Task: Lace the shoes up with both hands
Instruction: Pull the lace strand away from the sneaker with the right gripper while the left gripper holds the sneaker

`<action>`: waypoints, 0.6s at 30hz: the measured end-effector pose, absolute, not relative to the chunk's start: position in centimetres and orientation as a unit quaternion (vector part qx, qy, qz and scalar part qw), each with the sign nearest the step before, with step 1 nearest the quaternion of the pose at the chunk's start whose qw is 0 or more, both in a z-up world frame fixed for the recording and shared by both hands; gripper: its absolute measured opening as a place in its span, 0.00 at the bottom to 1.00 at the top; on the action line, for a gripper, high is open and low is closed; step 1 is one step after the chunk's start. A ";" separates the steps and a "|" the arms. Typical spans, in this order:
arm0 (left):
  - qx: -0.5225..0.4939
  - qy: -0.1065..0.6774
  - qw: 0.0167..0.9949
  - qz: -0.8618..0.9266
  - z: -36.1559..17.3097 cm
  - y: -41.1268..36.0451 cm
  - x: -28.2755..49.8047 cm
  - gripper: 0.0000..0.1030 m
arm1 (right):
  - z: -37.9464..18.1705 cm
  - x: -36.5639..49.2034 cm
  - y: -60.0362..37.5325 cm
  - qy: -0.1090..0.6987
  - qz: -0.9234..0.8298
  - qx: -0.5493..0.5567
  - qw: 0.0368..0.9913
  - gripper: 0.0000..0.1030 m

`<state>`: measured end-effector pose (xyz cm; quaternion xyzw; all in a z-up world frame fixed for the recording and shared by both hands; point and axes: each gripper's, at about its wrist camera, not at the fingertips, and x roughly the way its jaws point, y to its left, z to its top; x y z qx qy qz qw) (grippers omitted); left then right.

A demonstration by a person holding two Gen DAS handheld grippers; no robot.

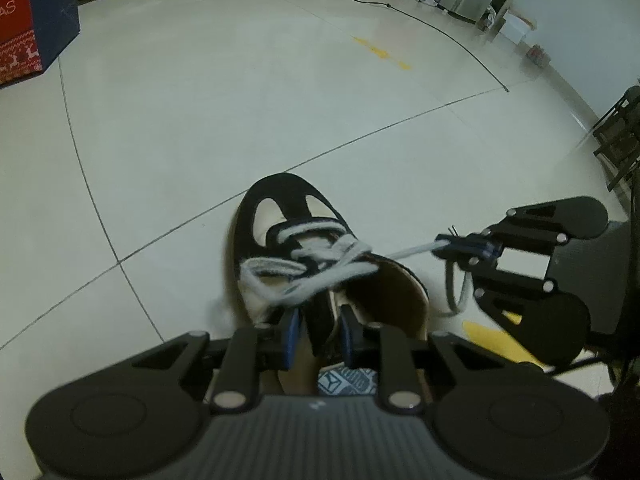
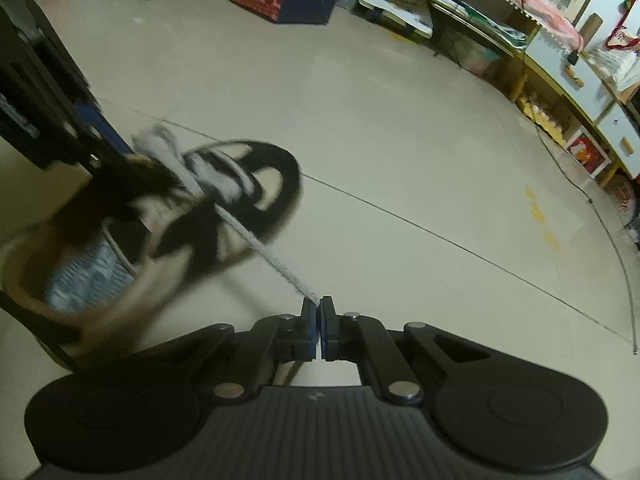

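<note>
Right claw (image 2: 319,306) clenched on lace (image 2: 262,246), pulling it taut off shoe (image 1: 288,248). Left claw (image 1: 319,330) grips tongue (image 1: 319,320) behind the eyelets so we anchor the shoe.

Shoe (image 1: 288,240): you have one black sneaker with cream panels and a tan lining, upright on the tiled floor, toe pointing away from you, collar open.

Lace (image 1: 320,264): grey-white, flat, fuzzy; it crosses the shoe's upper eyelets in loose, slack loops. One strand (image 2: 264,248) leaves the shoe's right side and runs taut and straight, off the floor. Its loose tail (image 1: 456,292) droops in a loop just right of the shoe's collar.
</note>
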<state>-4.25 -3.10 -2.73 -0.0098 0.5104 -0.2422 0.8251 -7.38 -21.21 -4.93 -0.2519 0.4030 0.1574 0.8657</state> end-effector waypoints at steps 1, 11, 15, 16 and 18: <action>-0.010 0.511 0.825 -0.242 -2.7 -3.1 -4.3 0.21 | -5.0 -7.4 -21.6 0.405 0.152 -0.255 0.865 0.02; -0.015 0.513 0.824 -0.241 -2.9 -2.9 -4.3 0.21 | -7.7 -7.2 -23.9 0.448 0.124 -0.265 0.845 0.02; -0.014 0.515 0.822 -0.242 -2.9 -3.0 -4.2 0.21 | -7.9 -7.8 -23.6 0.453 0.149 -0.253 0.842 0.03; -0.014 0.517 0.821 -0.242 -2.9 -3.0 -4.3 0.21 | -7.7 -8.0 -23.5 0.450 0.157 -0.244 0.844 0.05; -0.014 0.515 0.822 -0.243 -2.8 -2.7 -4.4 0.21 | -7.2 -8.2 -22.8 0.445 0.173 -0.231 0.848 0.21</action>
